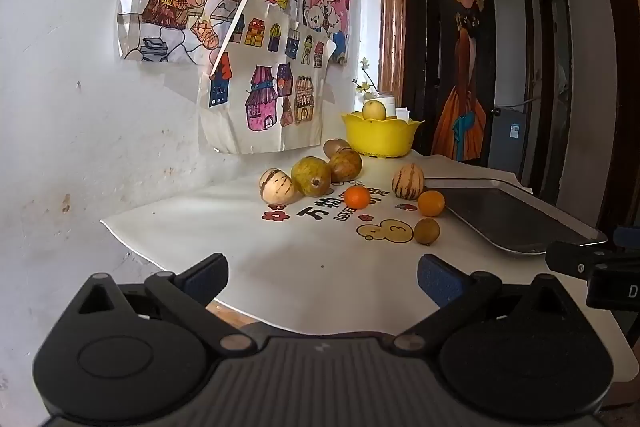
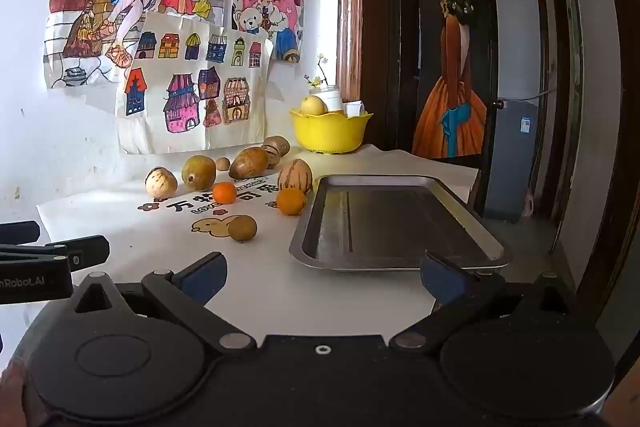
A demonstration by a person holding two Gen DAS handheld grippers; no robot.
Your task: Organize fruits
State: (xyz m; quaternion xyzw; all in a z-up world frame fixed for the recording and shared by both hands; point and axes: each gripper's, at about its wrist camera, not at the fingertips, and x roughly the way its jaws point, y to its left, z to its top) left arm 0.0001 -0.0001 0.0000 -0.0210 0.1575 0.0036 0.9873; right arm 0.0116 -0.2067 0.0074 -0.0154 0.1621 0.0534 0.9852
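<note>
Both claws sitting fully released, nothing between pads: left claw (image 1: 322, 277), right claw (image 2: 322, 273). Fruits lying loose on counter (image 1: 280, 267) well ahead of left claw; metal tray (image 2: 396, 223) sitting just ahead of right claw, yellow bowl (image 2: 328, 133) holding one fruit beyond it.

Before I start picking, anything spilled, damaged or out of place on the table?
Nothing spilled or broken. The fruit lies loose on the white printed table cover, while the grey metal tray is empty and the yellow scalloped bowl shows only one pale yellow fruit. The house drawing on the wall curls at its edges.
</note>
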